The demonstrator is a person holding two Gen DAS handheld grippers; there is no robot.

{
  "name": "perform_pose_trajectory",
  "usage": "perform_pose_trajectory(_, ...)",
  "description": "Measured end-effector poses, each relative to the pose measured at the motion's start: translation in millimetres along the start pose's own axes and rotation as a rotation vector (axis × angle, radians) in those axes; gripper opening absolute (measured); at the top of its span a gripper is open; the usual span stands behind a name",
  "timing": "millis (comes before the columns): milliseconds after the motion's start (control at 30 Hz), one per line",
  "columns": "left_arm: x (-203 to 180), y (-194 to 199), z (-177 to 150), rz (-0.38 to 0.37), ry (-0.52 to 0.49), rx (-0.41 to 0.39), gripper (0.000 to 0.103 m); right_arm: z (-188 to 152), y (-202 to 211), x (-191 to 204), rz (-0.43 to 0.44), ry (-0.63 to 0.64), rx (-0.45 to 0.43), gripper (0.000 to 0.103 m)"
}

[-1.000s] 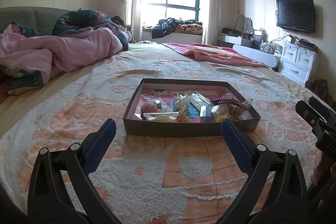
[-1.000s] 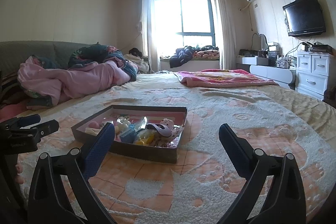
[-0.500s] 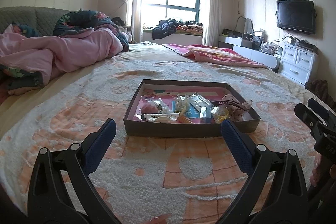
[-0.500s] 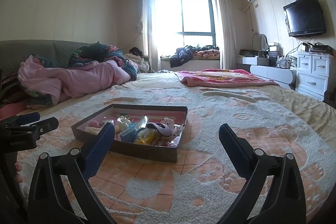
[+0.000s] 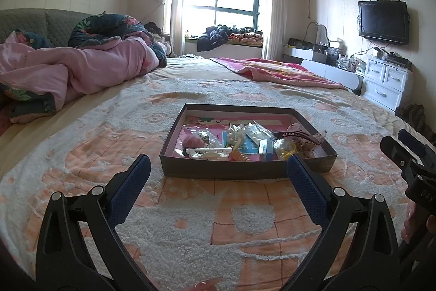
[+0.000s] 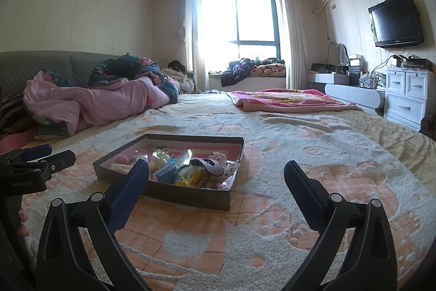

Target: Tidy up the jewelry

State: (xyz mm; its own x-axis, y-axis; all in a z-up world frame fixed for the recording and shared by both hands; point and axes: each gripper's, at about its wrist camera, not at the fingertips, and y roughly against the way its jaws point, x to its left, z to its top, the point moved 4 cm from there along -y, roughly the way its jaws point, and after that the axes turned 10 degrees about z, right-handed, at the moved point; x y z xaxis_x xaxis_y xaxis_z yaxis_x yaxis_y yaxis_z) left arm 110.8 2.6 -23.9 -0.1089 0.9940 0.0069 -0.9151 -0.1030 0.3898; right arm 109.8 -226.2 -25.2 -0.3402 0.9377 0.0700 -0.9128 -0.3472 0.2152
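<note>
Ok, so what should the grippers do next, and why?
Probably move the left gripper forward over the box. Both grippers are open and empty, short of the box, and the jewelry pieces lie jumbled together inside it. The right gripper points past the box's right side, so the left seems better lined up.

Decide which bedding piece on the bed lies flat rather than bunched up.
The pink blanket with yellow print on the far right lies spread flat; the pale pink quilt at left is heaped in folds.

Matt cardboard box (image 5: 245, 171) on a nubbly cloth blanket (image 5: 190, 222).
</note>
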Motion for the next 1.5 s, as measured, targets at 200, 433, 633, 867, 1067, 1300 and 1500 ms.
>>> perform_pose_trajectory(200,0.0,-0.1,0.0,0.0,0.001,0.0,0.092,0.0,0.0,0.0,0.0,0.0,-0.001,0.096)
perform_pose_trajectory(433,0.0,0.3,-0.2,-0.001,0.0,0.0,0.092,-0.5,-0.8,0.7,0.002,-0.003,0.0,0.096)
perform_pose_trajectory(633,0.0,-0.1,-0.3,0.0,0.001,0.0,0.092,-1.0,-0.8,1.2,0.001,-0.001,0.001,0.096)
perform_pose_trajectory(867,-0.2,-0.4,-0.5,0.001,0.0,0.0,0.092,-1.7,-2.5,3.4,0.002,-0.001,0.001,0.096)
perform_pose_trajectory(1067,-0.1,0.6,-0.7,0.001,0.001,-0.001,0.092,-2.3,-3.6,3.6,0.004,-0.002,0.004,0.096)
perform_pose_trajectory(1300,-0.3,0.4,-0.9,0.001,-0.001,-0.002,0.092,-2.5,-3.8,3.5,0.005,-0.002,0.007,0.096)
perform_pose_trajectory(1500,-0.4,0.5,-1.0,0.001,0.0,-0.001,0.092,-2.6,-3.9,3.6,0.004,-0.001,0.008,0.097)
